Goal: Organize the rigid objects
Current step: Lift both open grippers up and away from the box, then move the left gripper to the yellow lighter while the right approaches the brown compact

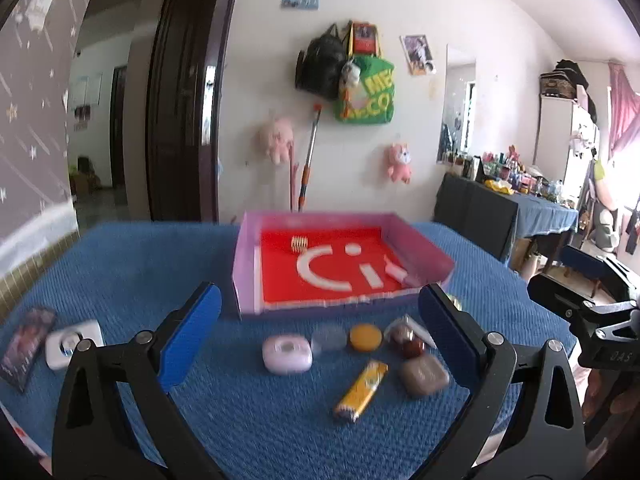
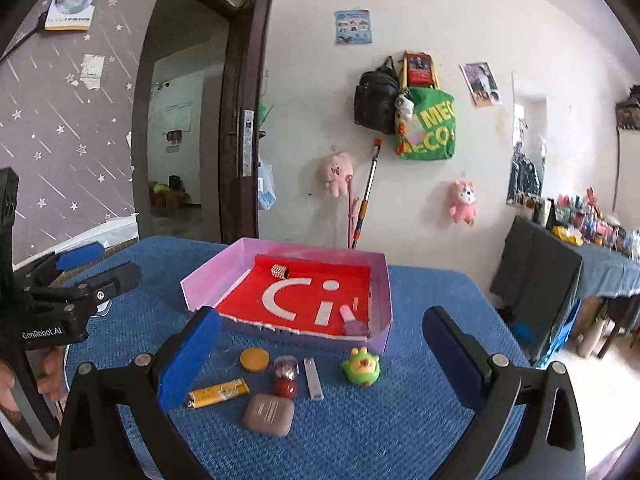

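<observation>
- Shallow pink-walled box (image 2: pixel 384 280) with a red floor, standing on the blue cloth (image 2: pixel 360 440) toward the far side of the table.
- Inside the box: a small gold-coloured coil-like piece (image 2: pixel 280 271) near the far left corner; a pale pink stick and a small purplish piece (image 2: pixel 352 322) at the near right corner.
- Laid on the cloth just in front of the box: orange disc (image 2: pixel 254 359), red-and-clear capsule toy (image 2: pixel 285 376), metal nail clipper (image 2: pixel 313 378), green frog figure (image 2: pixel 361 366), yellow wrapped bar (image 2: pixel 218 394), brown rounded case (image 2: pixel 268 414).
- Seen from the left wrist only: lilac rounded case (image 1: pixel 287 354) and a clear lid (image 1: pixel 329 338) left of the disc; white square gadget (image 1: pixel 72 344) and a dark card (image 1: pixel 26 344) far left.
- Left gripper (image 1: pixel 320 332) spread wide, nothing between the blue pads, hanging above the row of small things.
- Right gripper (image 2: pixel 320 356) likewise released and empty, pointed at the same row.
- Fingers of a hand (image 2: pixel 50 364) wrapped on the left gripper's handle.
</observation>
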### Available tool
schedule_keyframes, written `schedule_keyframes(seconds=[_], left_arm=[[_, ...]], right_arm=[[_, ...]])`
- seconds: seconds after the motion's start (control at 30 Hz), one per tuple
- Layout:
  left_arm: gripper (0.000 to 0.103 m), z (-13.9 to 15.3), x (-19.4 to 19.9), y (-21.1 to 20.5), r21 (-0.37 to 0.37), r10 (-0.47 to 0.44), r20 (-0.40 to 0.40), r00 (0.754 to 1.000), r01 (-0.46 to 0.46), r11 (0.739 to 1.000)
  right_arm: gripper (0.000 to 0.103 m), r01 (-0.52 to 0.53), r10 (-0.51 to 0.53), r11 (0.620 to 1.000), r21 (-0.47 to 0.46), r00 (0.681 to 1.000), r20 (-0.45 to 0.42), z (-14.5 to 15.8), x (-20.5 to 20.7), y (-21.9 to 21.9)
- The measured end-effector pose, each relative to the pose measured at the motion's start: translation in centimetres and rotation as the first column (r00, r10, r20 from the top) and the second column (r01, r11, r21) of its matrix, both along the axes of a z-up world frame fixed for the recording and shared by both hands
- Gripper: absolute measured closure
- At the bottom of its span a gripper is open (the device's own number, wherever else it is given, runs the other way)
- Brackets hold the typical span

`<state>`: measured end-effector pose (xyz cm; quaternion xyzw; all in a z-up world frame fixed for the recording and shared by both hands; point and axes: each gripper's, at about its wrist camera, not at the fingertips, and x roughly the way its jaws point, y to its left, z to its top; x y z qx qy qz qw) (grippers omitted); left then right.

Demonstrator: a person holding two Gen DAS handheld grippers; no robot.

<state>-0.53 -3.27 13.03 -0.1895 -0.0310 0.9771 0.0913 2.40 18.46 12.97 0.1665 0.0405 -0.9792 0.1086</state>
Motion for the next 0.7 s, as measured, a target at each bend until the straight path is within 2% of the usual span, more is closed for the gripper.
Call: schedule_keyframes(seconds=[0.2, 0.37, 0.57, 0.7], left_arm=[[0.002, -4.2, -0.4, -0.1, 0.023, 0.014, 0.13, 0.991, -0.018, 1.0], [0.002, -6.8, -0.8, -0.3, 0.033, 0.01, 0.218, 0.976, -0.017, 0.999], [0.002, -8.2, -1.2, -0.2, 0.025, 0.004, 0.269, 0.963, -0.011, 1.0], [0.002, -8.5, -1.4, 0.3, 0.016, -0.004, 0.279, 0.96, 0.0, 1.0]], right_arm=[[0.0, 0.018, -0.015, 0.999, -0.035, 0.998, 0.06, -3.7, 0.1, -0.1], [0.0, 0.022, -0.01, 0.997, -0.076, 0.986, 0.165, -7.3, -0.9, -0.3], [0.0, 0.026, -0.008, 0.997, -0.078, 0.973, 0.229, -9.6, -1.4, -0.7], [0.0, 0.028, -0.01, 0.997, -0.07, 0.969, 0.249, -10.0, -1.7, -0.6]])
